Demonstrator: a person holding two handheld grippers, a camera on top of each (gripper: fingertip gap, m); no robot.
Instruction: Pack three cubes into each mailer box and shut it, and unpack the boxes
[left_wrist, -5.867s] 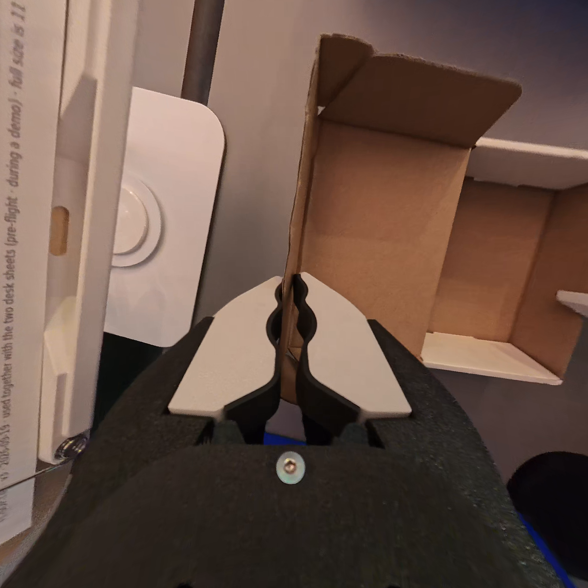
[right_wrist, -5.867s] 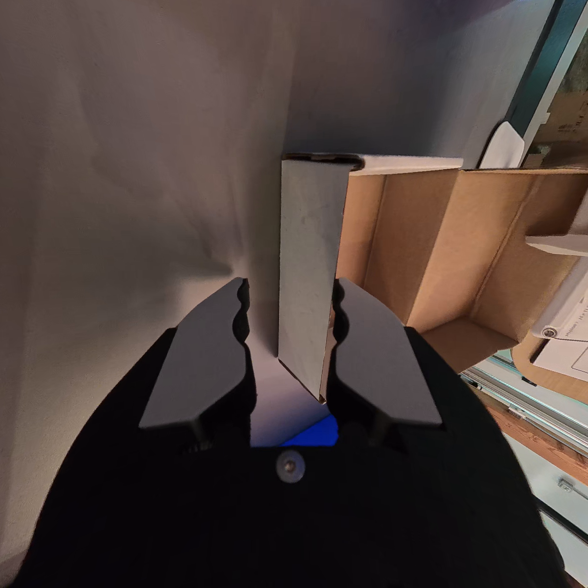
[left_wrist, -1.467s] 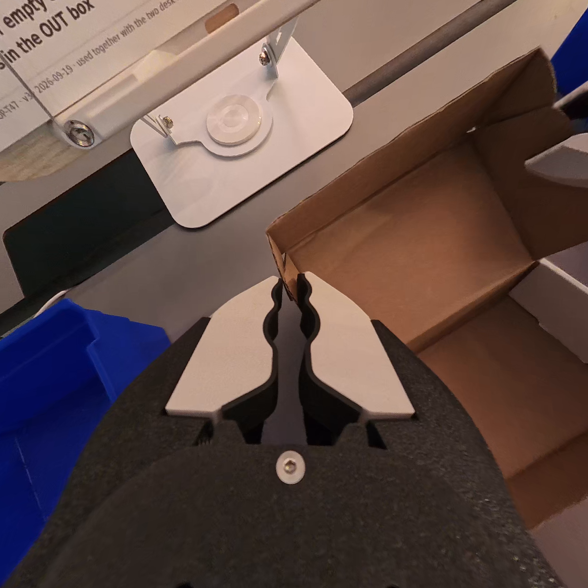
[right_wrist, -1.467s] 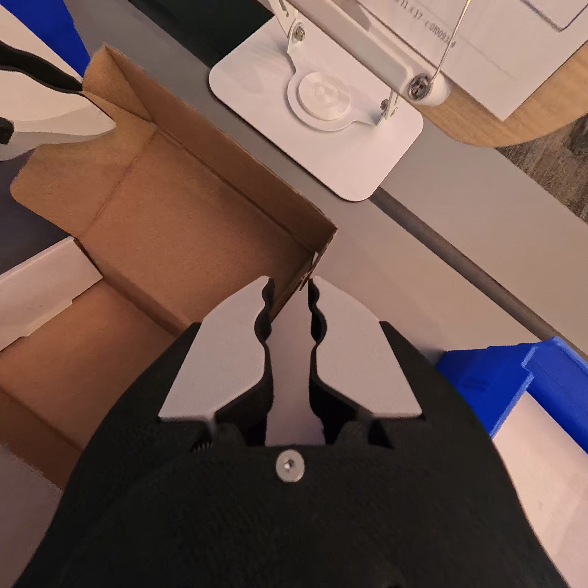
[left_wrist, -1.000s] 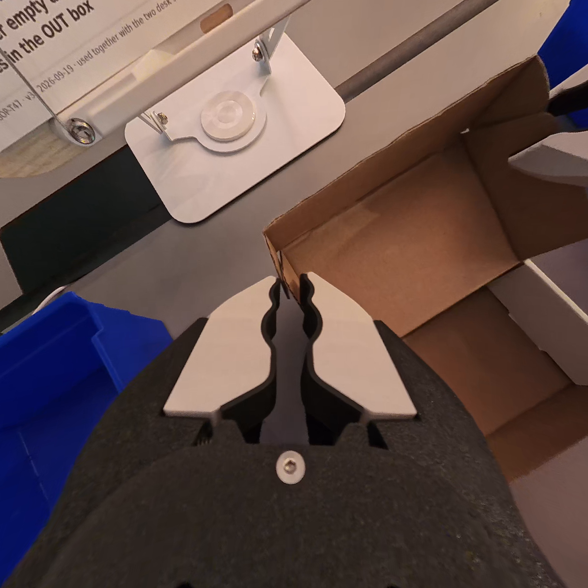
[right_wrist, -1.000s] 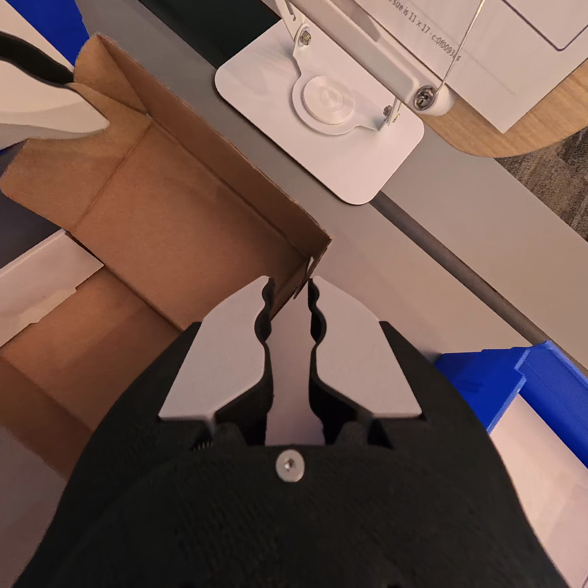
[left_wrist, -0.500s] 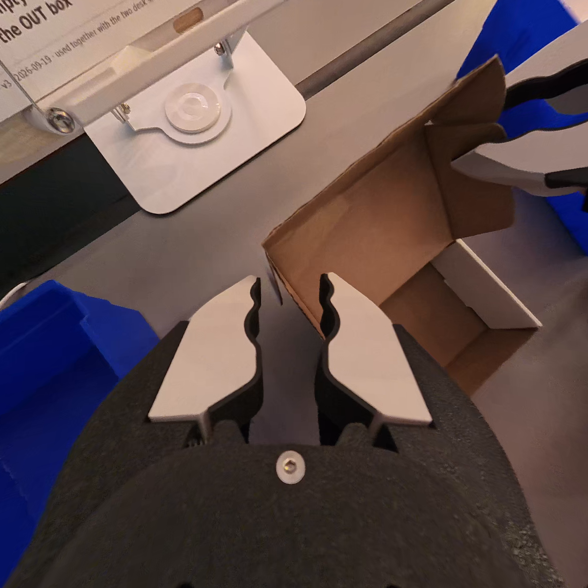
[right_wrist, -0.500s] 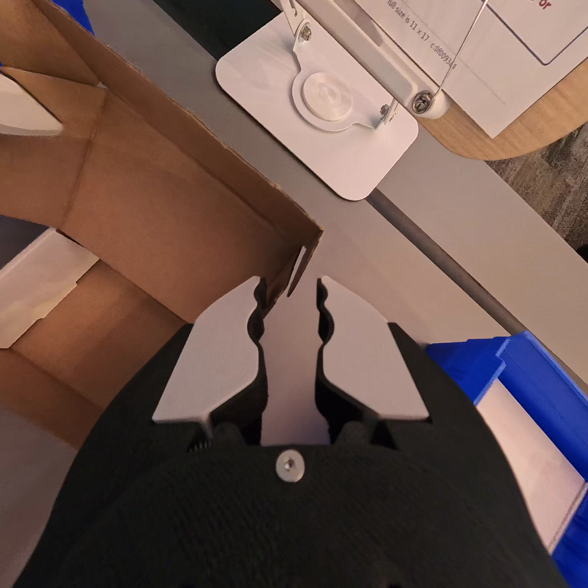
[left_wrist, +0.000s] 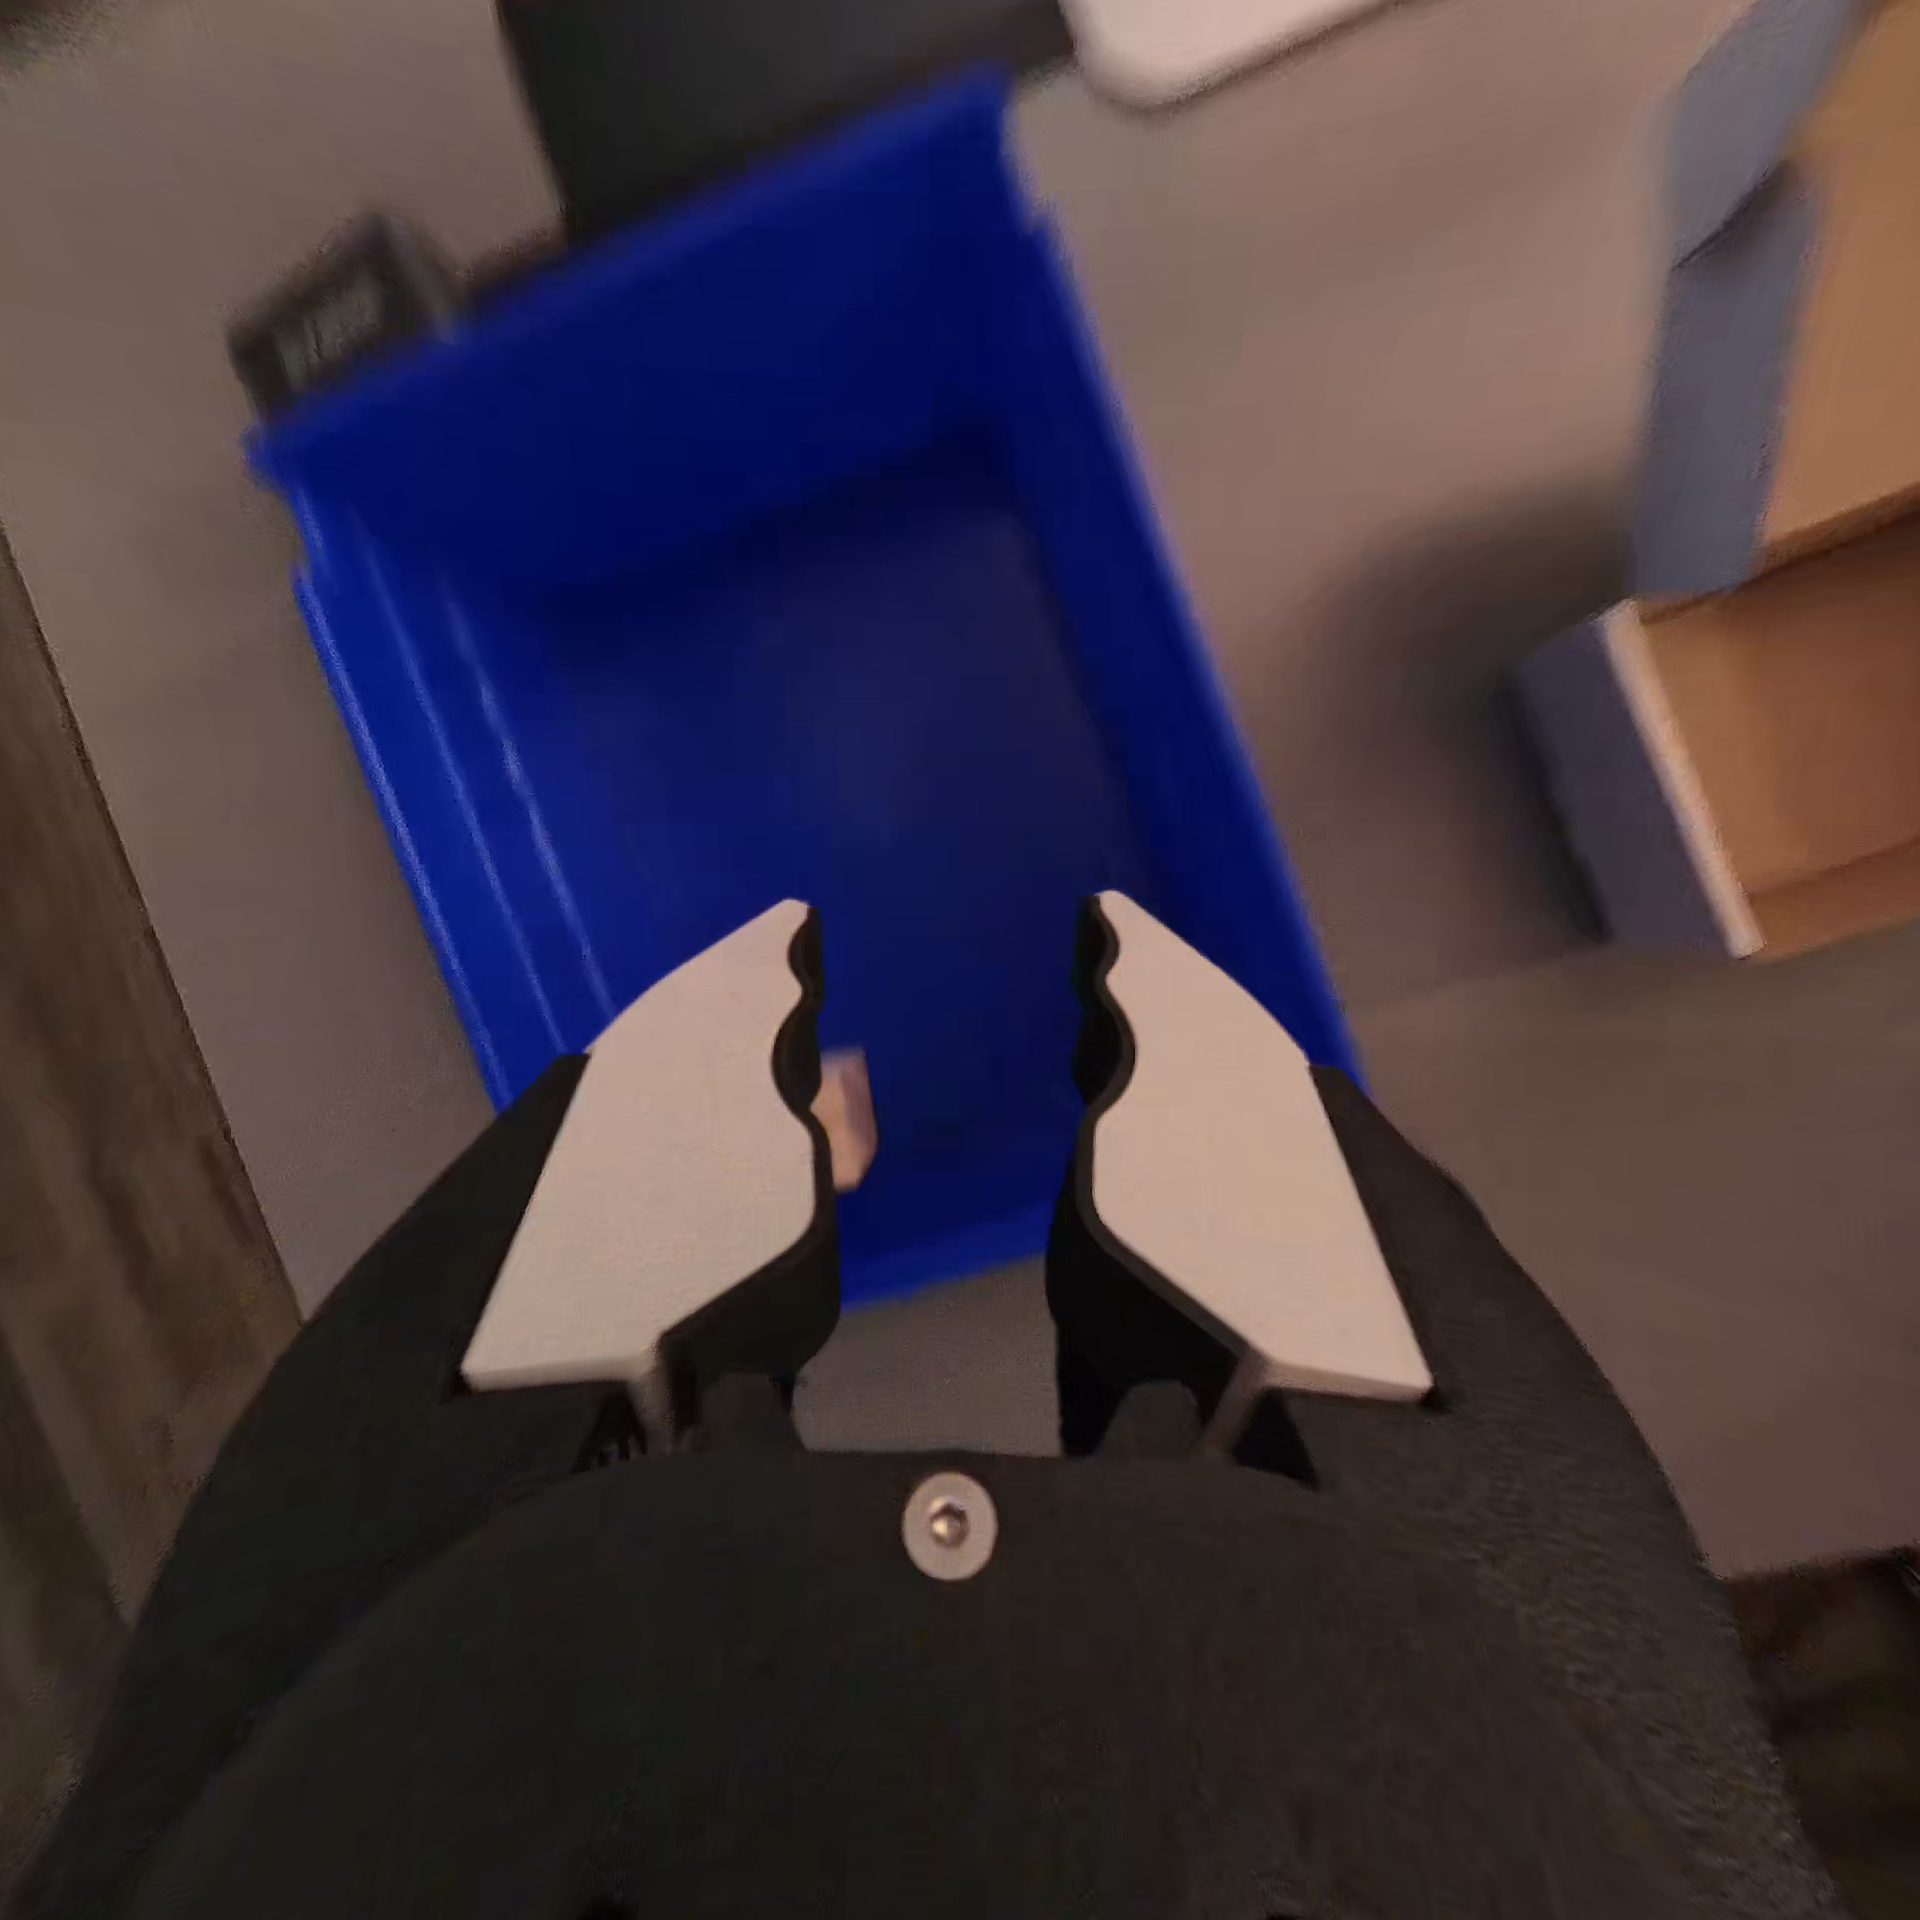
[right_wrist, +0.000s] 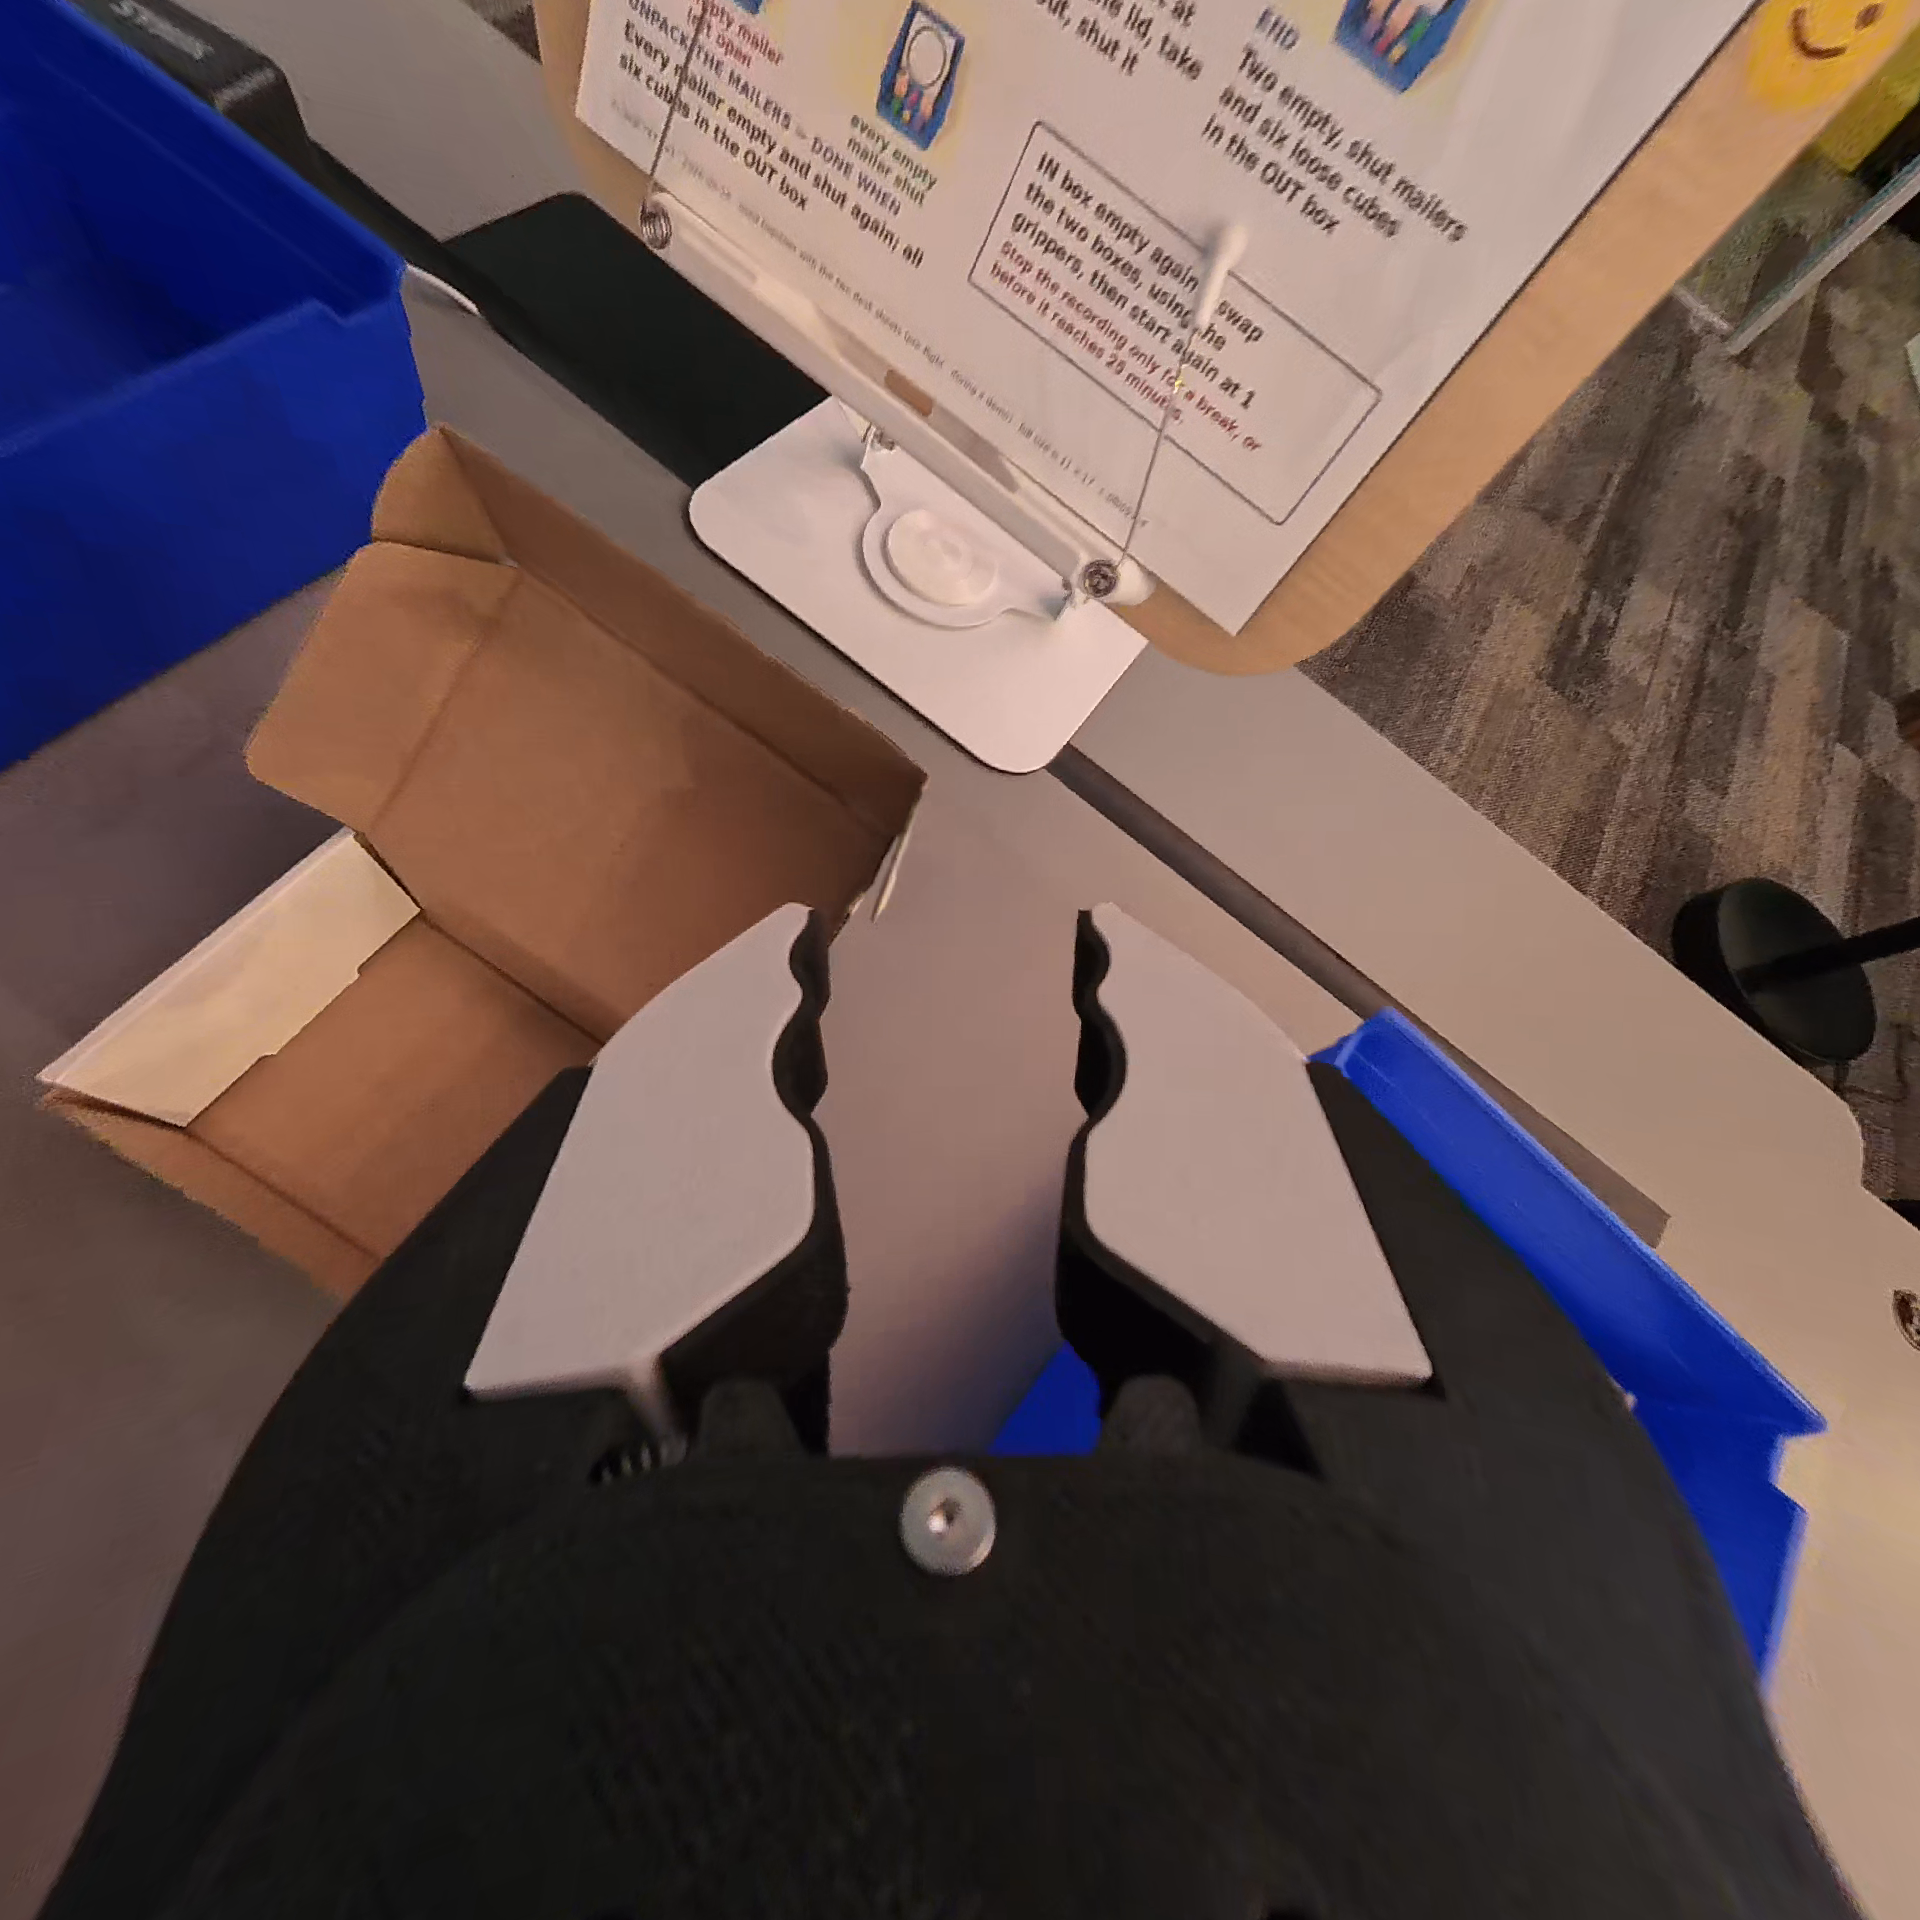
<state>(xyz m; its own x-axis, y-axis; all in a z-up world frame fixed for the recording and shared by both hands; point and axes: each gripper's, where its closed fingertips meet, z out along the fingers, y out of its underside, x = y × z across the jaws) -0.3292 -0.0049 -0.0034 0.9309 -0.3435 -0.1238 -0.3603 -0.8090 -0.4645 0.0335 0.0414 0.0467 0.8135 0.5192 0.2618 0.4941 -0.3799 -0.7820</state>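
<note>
1. Grey desk (right_wrist: 1299, 914) fills both views, with patterned carpet past its far edge and a printed sheet on a white stand (right_wrist: 935, 582) propped at the back, probably so the person can read it while working.
2. One mailer box (right_wrist: 499, 831) lies open on the desk, its brown lid leaning back and its white front wall low. As far as its inside shows, it holds no cubes; the near part is hidden behind the right tool. Left open like this, it looks ready for loading.
3. Right tool (right_wrist: 945, 997) hovers just beside the box's right corner, touching nothing, its fingers apart with only bare desk between them.
4. Left tool (left_wrist: 940, 997) hangs over a blue bin (left_wrist: 665, 499), fingers spread wide and holding nothing. The view is blurred. A small pale object (left_wrist: 847, 1117) sits in the bin's near corner beside the left finger; it may be a cube, but I cannot tell.
5. Count: one open box, two tools, and blue bins at the left and right edges of the right wrist view (right_wrist: 156, 436) (right_wrist: 1558, 1247). No cube is clearly seen.
6. My guess is the left tool is going to the bin for a cube.
</note>
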